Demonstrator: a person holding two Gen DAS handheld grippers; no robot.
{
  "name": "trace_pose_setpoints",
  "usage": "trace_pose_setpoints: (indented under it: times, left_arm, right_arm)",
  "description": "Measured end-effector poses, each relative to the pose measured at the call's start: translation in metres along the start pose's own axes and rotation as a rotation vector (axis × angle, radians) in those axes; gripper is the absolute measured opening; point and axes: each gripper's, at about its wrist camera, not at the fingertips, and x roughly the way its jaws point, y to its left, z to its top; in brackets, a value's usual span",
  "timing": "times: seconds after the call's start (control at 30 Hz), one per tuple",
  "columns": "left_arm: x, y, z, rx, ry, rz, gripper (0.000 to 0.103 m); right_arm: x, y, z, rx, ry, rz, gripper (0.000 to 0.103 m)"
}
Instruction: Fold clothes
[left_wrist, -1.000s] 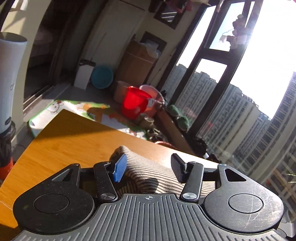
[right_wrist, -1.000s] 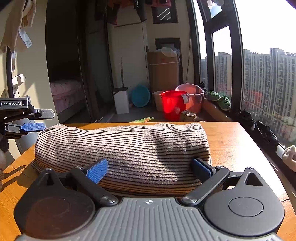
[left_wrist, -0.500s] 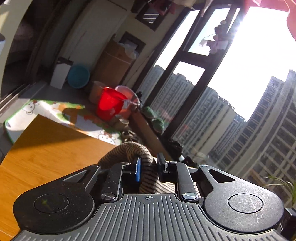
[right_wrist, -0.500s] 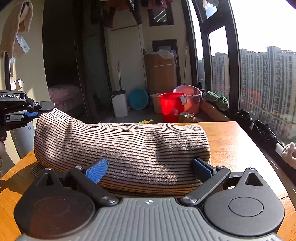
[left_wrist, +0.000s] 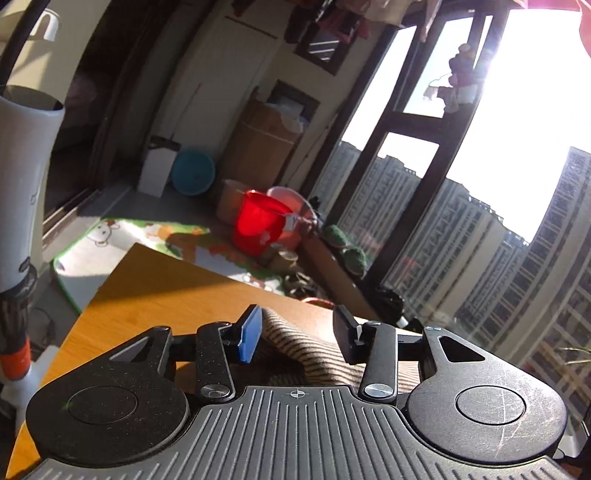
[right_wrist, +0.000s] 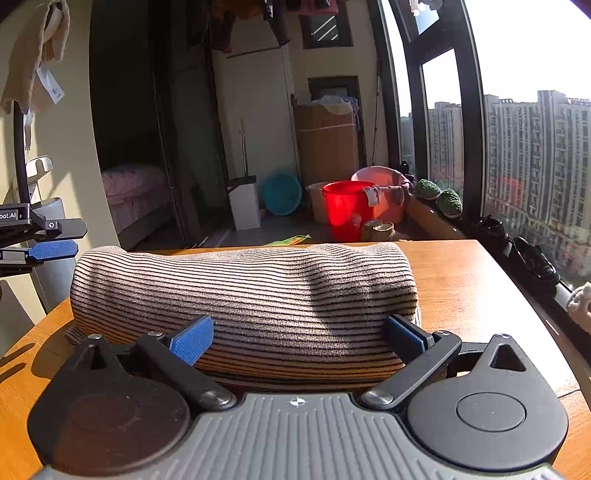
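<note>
Folded striped garment (right_wrist: 243, 295), one soft ribbed bundle in thin tan-and-black lines, lying across the wooden table (right_wrist: 476, 280) from its left edge toward the middle. Straddled at the near side by the right gripper (right_wrist: 295, 336), blue pads spread wide, apparently clear of the cloth. Beside the bundle's left end, the left gripper (left_wrist: 297, 334), jaws just reopened, fabric between but unpinched; partial white lettering "bot.AI" on its body. Beyond the far edge, one red plastic bucket (right_wrist: 345, 210).
</note>
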Motion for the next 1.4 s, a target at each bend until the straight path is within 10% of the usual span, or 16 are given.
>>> trace_pose_setpoints:
  times: [0.17, 0.3, 0.57, 0.87, 1.13, 1.27, 1.4]
  left_arm:
    - [0.021, -0.011, -0.029, 0.068, 0.096, -0.006, 0.053]
    - [0.025, -0.004, -0.031, 0.028, 0.118, -0.053, 0.052]
    - [0.01, -0.007, -0.015, 0.065, 0.042, -0.051, 0.034]
    - [-0.03, 0.002, -0.058, 0.1, 0.154, -0.014, 0.033]
    - [-0.072, 0.001, -0.038, 0.067, 0.096, -0.05, 0.032]
    - [-0.067, -0.016, -0.01, 0.095, 0.003, -0.099, 0.062]
    - [-0.023, -0.022, -0.023, 0.086, 0.106, -0.097, 0.06]
  right_arm:
    - [-0.02, -0.031, 0.011, 0.19, -0.098, -0.088, 0.075]
    - [0.006, -0.054, 0.016, 0.275, -0.006, -0.052, 0.074]
    - [0.006, -0.041, 0.03, 0.249, -0.013, 0.065, 0.022]
    - [0.011, -0.042, 0.001, 0.232, 0.065, 0.045, 0.021]
    - [0.003, -0.027, 0.003, 0.109, 0.099, 0.009, 0.023]
    - [0.005, -0.023, 0.009, 0.074, 0.103, 0.009, 0.025]
    - [-0.006, -0.017, 0.021, 0.023, 0.065, -0.014, 0.027]
